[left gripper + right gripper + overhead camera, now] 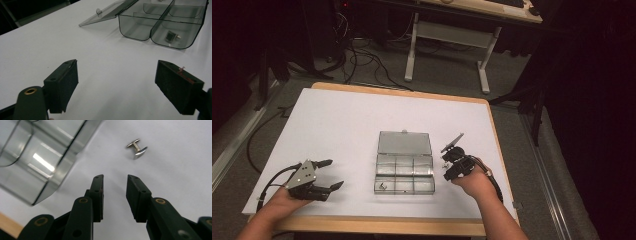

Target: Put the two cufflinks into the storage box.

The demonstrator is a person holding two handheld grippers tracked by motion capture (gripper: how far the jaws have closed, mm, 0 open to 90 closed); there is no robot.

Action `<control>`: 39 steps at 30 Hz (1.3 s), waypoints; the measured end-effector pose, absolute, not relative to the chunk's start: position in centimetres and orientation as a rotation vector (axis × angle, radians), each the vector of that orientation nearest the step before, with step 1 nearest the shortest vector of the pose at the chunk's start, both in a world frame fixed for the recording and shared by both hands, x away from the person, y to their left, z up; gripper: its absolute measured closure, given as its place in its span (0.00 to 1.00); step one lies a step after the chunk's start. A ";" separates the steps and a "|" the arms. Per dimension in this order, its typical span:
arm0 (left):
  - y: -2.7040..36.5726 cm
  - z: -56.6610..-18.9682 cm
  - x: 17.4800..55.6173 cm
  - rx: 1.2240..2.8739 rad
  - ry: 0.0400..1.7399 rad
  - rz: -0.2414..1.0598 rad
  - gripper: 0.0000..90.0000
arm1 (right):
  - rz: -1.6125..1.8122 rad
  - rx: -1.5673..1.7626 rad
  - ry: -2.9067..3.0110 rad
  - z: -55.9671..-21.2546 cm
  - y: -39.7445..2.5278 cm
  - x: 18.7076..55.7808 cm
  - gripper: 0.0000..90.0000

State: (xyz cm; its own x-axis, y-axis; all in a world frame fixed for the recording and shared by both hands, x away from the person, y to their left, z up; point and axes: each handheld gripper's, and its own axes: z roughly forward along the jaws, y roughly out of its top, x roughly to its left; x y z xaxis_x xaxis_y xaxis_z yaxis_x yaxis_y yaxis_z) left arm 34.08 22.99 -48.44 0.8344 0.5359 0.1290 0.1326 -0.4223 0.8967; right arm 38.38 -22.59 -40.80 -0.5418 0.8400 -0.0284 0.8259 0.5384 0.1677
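High view: on the white table (337,125) the clear box (404,175) sits open, its lid (404,142) laid flat. One small piece (170,35) already lies in a near compartment (my guess: sorting has begun). A cufflink (136,147) waits beside the box. My right gripper (114,186) is narrowly parted over it, my left gripper (116,85) wide and idle.

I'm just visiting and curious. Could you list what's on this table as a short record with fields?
surface: white table
box: clear, compartmented, lid open and laid back
in box: one small dark part in a near compartment
beside box: metal cufflink loose on the table
left gripper: open wide, holding nothing
right gripper: open, jaws pointing towards the cufflink
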 end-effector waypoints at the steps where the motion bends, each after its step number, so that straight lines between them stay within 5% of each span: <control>1: 23.0 -48.4 34.1 1.981 0.496 0.489 0.21 | 0.211 1.457 2.654 -41.0 -22.8 38.7 0.75; 10: 23.0 -48.4 34.1 1.980 0.495 0.487 0.21 | 0.229 1.512 2.554 -41.2 -23.9 42.5 1.00; 21: 23.0 -48.4 34.1 1.977 0.491 0.485 0.21 | 0.208 1.570 2.565 -43.5 -23.8 45.6 1.00; 39: 23.0 -48.4 34.1 1.979 0.491 0.489 0.22 | 0.151 1.546 2.591 -43.4 -23.0 44.5 0.98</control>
